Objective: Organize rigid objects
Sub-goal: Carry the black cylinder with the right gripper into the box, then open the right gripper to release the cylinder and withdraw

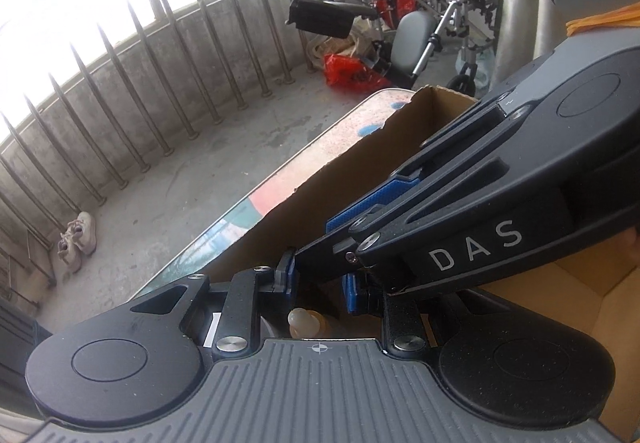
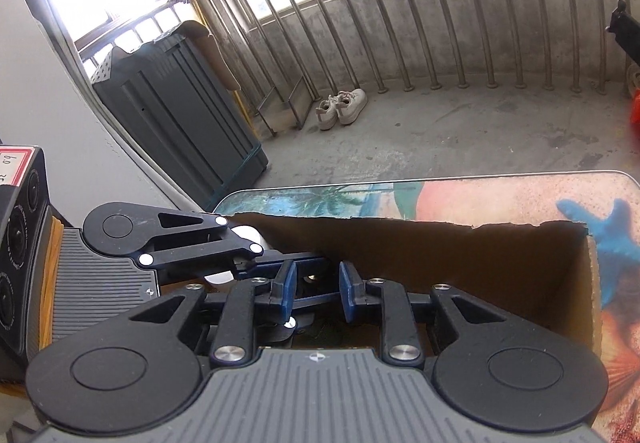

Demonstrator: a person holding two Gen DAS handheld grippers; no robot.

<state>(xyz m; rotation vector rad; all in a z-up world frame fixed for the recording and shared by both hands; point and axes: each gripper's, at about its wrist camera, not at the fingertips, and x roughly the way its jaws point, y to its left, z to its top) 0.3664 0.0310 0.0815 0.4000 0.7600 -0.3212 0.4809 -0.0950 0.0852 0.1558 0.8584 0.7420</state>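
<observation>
Both grippers reach down into an open cardboard box (image 1: 360, 163) that stands on a table with a beach print (image 2: 500, 199). My left gripper (image 1: 318, 285) has its blue pads apart, open, over a pale baby bottle with a teat (image 1: 301, 321) at the box bottom. My right gripper (image 2: 318, 291) is also open, its blue pads apart over dark items I cannot make out. The right gripper's body crosses the left wrist view (image 1: 500, 203); the left gripper shows at the left of the right wrist view (image 2: 256, 263), beside a white rounded object (image 2: 246, 235).
A metal railing (image 2: 400, 23) rings the concrete balcony floor. White shoes (image 2: 342, 107) lie by the railing. A dark grey cabinet (image 2: 180, 123) stands at the left. A wheelchair (image 1: 432, 3) with pink cloth and a red bag (image 1: 348, 69) are beyond the table.
</observation>
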